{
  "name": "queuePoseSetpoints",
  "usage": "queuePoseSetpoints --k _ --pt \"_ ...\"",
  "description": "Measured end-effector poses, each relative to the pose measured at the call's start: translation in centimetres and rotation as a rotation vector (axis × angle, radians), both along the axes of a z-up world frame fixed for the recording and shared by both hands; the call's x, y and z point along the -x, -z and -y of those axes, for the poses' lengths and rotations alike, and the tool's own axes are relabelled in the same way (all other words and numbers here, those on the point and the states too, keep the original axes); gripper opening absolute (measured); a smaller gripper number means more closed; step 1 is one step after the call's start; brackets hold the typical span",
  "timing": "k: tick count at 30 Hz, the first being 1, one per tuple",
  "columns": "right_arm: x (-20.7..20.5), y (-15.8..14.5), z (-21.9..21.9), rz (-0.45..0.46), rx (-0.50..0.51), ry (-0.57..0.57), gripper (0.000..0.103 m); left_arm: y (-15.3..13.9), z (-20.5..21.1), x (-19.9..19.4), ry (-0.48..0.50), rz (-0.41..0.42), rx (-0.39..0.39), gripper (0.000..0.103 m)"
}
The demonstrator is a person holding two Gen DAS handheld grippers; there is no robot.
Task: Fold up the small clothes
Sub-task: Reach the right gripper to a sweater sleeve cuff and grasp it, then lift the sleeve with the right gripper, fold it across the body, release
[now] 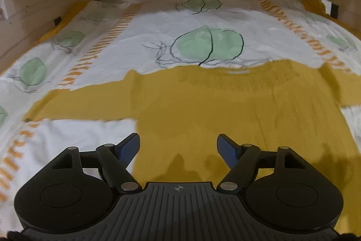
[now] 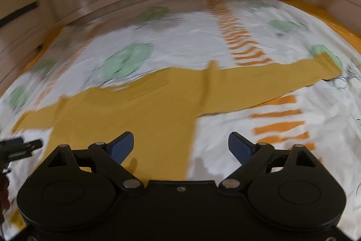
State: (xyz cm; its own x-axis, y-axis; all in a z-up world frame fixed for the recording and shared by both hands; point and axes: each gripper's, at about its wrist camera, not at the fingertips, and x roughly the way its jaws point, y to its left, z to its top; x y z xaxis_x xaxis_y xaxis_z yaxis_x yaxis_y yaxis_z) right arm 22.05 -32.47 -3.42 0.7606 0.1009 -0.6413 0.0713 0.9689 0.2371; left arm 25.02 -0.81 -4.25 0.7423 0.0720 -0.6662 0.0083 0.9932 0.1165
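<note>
Lying flat on bedsheet (image 1: 140, 42): 1 mustard sweater (image 1: 203, 110), 2 sleeves spread; left hand-held gripper (image 1: 178, 147), right hand-held gripper (image 2: 180, 145) both gaping, empty.

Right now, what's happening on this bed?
A person holds a two-finger gripper in each hand over a mustard-yellow long-sleeved top laid flat on a leaf-print sheet, sleeves spread out to both sides. No fold is made yet. The left gripper hangs open over the lower part of the top; the right gripper hangs open over the top's right side edge, below the right sleeve. Neither holds any cloth. Both views are blurred.
</note>
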Motion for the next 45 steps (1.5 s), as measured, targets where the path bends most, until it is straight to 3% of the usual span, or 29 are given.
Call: queuePoseSetpoints --k 5,8,12,18,23,27,33,35,36,38,39,40,45 --pt "-4.7 2.0 5.3 -0.014 0.095 0.118 0.088 2.6 0.4 -4.6 -0.038 0.032 0.05 0.074" --pt "-7.2 3.3 8.9 -0.036 0.13 0.191 0.081 4.4 0.6 -6.9 -0.071 0.043 0.036 0.074" --pt "-9.7 4.4 13.5 -0.051 0.143 0.295 0.079 6.5 0.9 -8.9 -0.092 0.016 0.032 0.074" --pt "-12.0 5.3 19.5 -0.058 0.18 0.421 0.079 8.1 1.7 -8.8 -0.094 0.061 -0.003 0.078" --pt "-13.4 6.5 23.4 -0.073 0.197 0.505 0.078 8.6 1.7 -8.7 -0.136 0.069 -0.017 0.092" --pt "-14.2 7.8 26.4 -0.088 0.169 0.573 0.078 9.1 1.9 -9.5 -0.154 0.06 -0.012 0.098" --pt "-15.1 9.8 29.3 -0.087 0.048 0.623 0.079 9.4 2.2 -9.8 -0.158 0.06 -0.021 0.099" --pt "-15.3 10.3 29.5 -0.086 0.029 0.634 0.073 9.5 2.2 -9.9 -0.159 0.059 -0.018 0.1" --pt "-15.5 10.5 29.5 -0.085 0.031 0.631 0.066 9.5 2.2 -9.9 -0.159 0.058 -0.017 0.1" --pt "-15.5 10.4 29.4 -0.077 0.033 0.612 0.046 9.5 2.1 -10.0 -0.159 0.058 -0.015 0.1" --pt "-15.5 10.2 29.5 -0.066 0.009 0.585 0.022 9.5 2.1 -10.0 -0.159 0.058 -0.015 0.1" --pt "-15.4 9.9 29.5 -0.061 -0.015 0.57 0.015 9.5 2.1 -10.0 -0.159 0.058 -0.015 0.1" --pt "-14.9 7.0 28.2 -0.02 -0.001 0.519 0.014 9.6 2.1 -10.1 -0.158 0.058 -0.015 0.1"
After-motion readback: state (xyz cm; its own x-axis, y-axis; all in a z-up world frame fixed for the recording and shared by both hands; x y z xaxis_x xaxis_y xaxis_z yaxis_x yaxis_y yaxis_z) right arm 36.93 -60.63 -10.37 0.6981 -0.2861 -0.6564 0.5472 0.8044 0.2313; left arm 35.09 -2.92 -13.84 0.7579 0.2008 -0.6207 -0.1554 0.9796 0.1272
